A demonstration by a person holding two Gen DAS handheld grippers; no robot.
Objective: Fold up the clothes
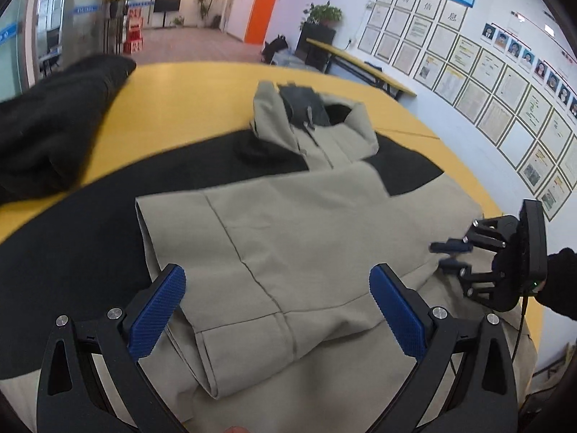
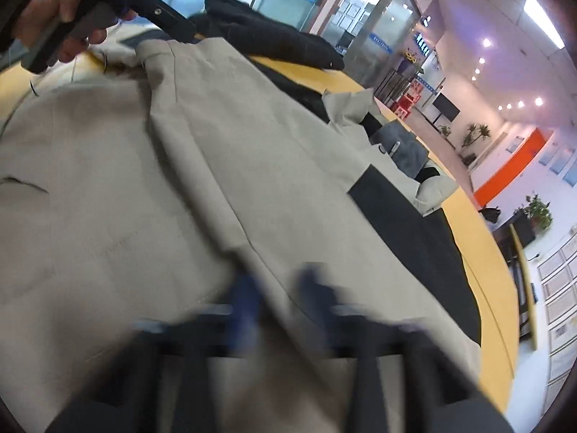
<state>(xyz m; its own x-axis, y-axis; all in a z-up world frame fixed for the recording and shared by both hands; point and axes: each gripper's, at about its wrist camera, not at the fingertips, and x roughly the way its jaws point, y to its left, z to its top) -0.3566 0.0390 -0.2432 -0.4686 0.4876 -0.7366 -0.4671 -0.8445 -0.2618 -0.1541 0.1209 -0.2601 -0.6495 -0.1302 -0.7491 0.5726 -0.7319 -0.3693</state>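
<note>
A beige and black hooded jacket (image 1: 288, 216) lies spread on the yellow table (image 1: 180, 108), its hood (image 1: 317, 126) at the far end and one sleeve folded across the body. My left gripper (image 1: 277, 274) hovers open over the folded sleeve's cuff, with nothing between its blue pads. At the jacket's right edge my right gripper (image 1: 450, 254) has its fingers nearly together. In the right wrist view the jacket (image 2: 180, 144) fills the frame. There the right gripper (image 2: 279, 288) is blurred, and a ridge of beige fabric runs in between its fingers.
A black garment (image 1: 54, 126) lies bunched at the table's far left, also visible in the right wrist view (image 2: 270, 36). A hand (image 2: 54, 18) holds the left gripper's handle at top left. The table edge (image 2: 479, 252) curves along the right, with another table and potted plants beyond.
</note>
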